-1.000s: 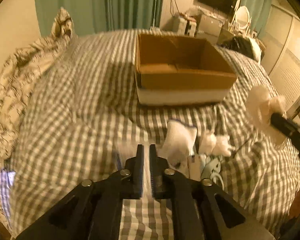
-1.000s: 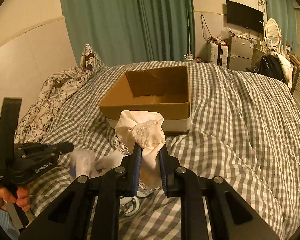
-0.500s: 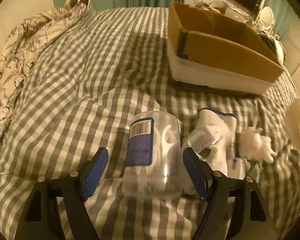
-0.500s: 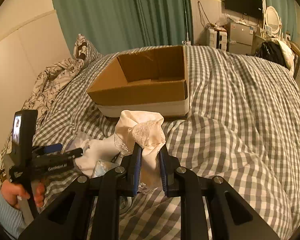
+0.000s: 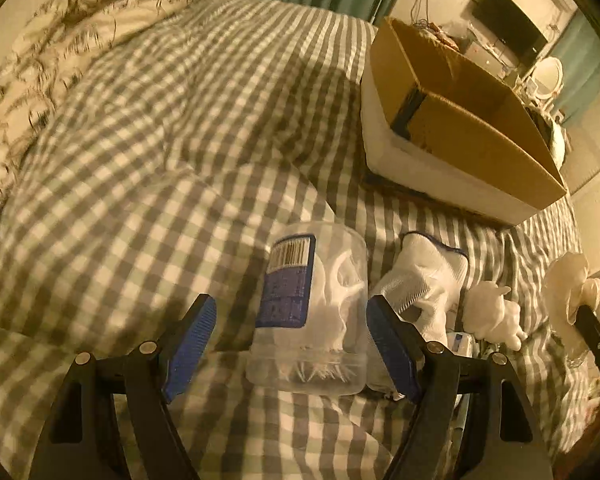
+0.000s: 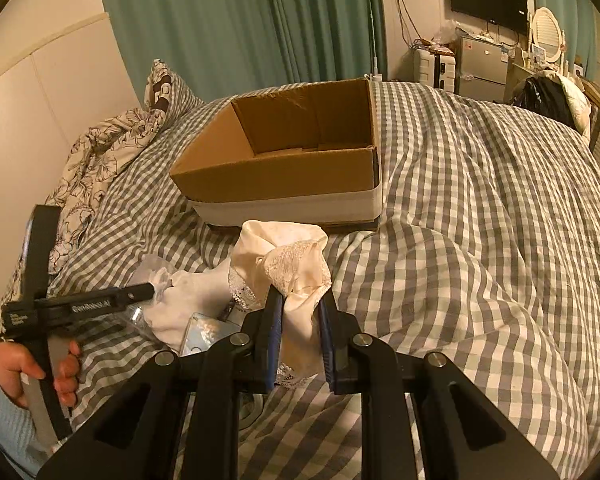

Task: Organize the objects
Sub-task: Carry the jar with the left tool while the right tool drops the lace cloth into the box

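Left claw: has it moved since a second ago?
Yes. The left claw came down toward the clear plastic jar, its jaws just opened astride it; the brown cardboard box slid up and right in view.

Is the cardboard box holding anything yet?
No: in the right wrist view the cardboard box shows only its bare brown floor and walls, while the lace cloth is clamped outside it in the right gripper.

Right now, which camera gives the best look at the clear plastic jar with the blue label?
The left wrist view. The clear jar lies on the checked duvet right between the open left gripper fingers, label and barcode readable. The right wrist view shows only a clear sliver of it behind that gripper.
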`<state>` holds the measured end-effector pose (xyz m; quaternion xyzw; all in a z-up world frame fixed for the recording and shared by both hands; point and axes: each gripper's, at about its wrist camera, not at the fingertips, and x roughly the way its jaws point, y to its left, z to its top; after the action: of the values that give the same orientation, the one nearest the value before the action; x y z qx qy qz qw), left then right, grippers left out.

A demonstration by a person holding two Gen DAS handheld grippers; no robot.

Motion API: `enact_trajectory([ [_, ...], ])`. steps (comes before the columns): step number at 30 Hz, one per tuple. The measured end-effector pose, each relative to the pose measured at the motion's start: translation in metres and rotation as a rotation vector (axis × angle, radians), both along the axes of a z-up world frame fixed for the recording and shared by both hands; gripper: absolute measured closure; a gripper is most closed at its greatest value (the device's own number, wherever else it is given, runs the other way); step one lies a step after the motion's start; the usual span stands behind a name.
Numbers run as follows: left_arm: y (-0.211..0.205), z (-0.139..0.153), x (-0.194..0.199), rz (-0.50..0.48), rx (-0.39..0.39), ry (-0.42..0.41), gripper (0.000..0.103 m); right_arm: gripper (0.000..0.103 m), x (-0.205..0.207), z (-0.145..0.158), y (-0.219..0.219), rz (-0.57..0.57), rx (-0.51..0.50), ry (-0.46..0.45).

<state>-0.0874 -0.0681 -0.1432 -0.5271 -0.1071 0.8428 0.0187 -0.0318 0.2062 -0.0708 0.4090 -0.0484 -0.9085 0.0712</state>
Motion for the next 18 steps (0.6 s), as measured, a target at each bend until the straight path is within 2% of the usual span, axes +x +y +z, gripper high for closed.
enact_trajectory([
  [7, 0.026, -0.017, -0.01, -0.107, -0.083, -0.026, 0.023, 0.086, -0.001, -0.003, 0.001, -0.002, -0.002, -0.012],
  [9, 0.025, -0.019, -0.014, -0.113, -0.078, -0.039, 0.023, 0.086, -0.002, -0.002, 0.001, -0.001, -0.001, -0.013],
  [10, 0.024, -0.019, -0.014, -0.119, -0.066, -0.045, 0.025, 0.086, -0.002, -0.002, 0.001, -0.002, 0.0, -0.012],
  [11, 0.024, -0.021, -0.015, -0.133, -0.044, -0.051, 0.037, 0.086, -0.001, -0.002, 0.001, -0.002, 0.001, -0.009],
  [12, 0.023, -0.023, -0.014, -0.156, -0.011, -0.059, 0.041, 0.086, -0.001, -0.002, 0.001, -0.002, 0.002, -0.007],
  [18, 0.028, -0.013, -0.003, -0.168, -0.046, -0.019, 0.041, 0.086, 0.003, 0.003, 0.001, -0.002, 0.004, 0.011],
])
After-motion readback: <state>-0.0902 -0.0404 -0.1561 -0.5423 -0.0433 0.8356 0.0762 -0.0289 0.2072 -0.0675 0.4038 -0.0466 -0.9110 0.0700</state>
